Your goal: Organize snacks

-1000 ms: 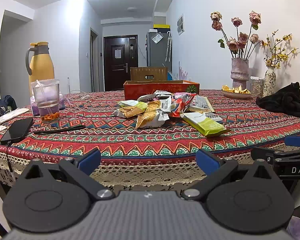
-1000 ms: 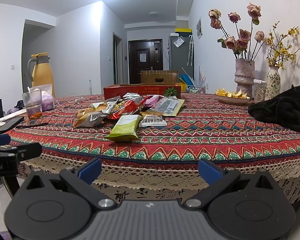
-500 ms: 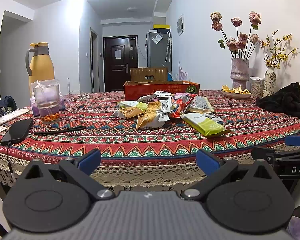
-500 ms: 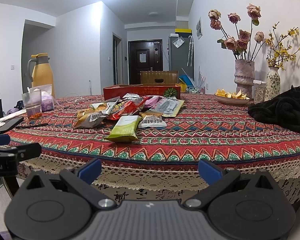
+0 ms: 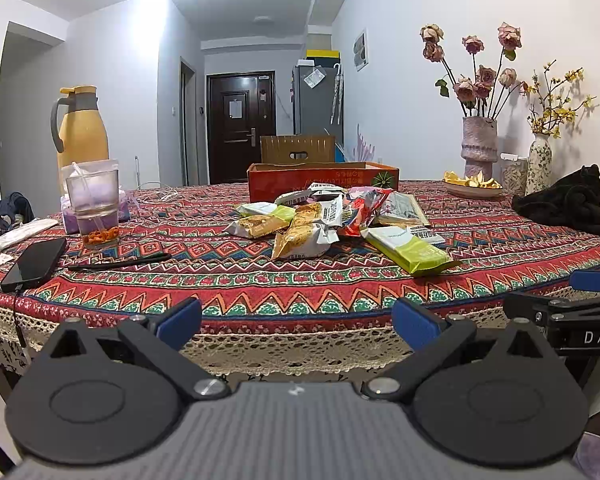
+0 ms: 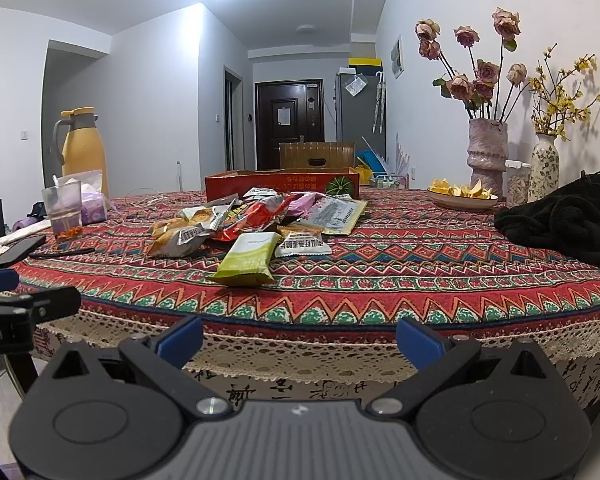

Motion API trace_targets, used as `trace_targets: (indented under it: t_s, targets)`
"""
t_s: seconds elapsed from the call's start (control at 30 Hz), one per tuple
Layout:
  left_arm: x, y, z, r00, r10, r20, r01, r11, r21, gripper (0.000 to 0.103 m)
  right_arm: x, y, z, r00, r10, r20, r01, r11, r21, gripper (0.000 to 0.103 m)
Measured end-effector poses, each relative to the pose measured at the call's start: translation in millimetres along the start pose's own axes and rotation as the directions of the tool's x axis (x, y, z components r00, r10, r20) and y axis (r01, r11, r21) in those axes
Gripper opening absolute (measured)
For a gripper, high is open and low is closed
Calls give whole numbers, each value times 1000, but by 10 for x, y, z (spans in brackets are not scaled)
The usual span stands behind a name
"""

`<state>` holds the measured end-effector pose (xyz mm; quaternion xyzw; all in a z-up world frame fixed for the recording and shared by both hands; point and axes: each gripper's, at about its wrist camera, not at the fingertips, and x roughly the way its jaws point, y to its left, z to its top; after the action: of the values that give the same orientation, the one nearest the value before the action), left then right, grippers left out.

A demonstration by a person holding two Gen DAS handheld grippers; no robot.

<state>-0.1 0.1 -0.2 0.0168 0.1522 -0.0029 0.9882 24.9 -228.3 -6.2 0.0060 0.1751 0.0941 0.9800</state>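
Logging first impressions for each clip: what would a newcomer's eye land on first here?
The loose heap of crinkly foil snack packets at the middle of the round table, on its red zigzag-patterned tablecloth, with a green-and-white packet nearest the edge. Behind the heap stands an orange cardboard box. Both grippers, left and right, are open, short of the table.

A loose pile of snack packets (image 5: 324, 220) lay mid-table on the patterned tablecloth (image 5: 220, 280), overlapping. A green-and-white packet (image 6: 248, 258) lay flat nearest the front edge. Behind them stood an open orange cardboard box (image 5: 324, 178).
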Motion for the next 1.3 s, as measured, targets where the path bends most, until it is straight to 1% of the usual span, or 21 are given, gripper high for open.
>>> trace_targets:
  t_s: [1.3]
  targets:
    - [5,-15,11,1000,0,-2,0,1000,0,103,12,8,-26,1000,-1,-7,1,1000,-6,103]
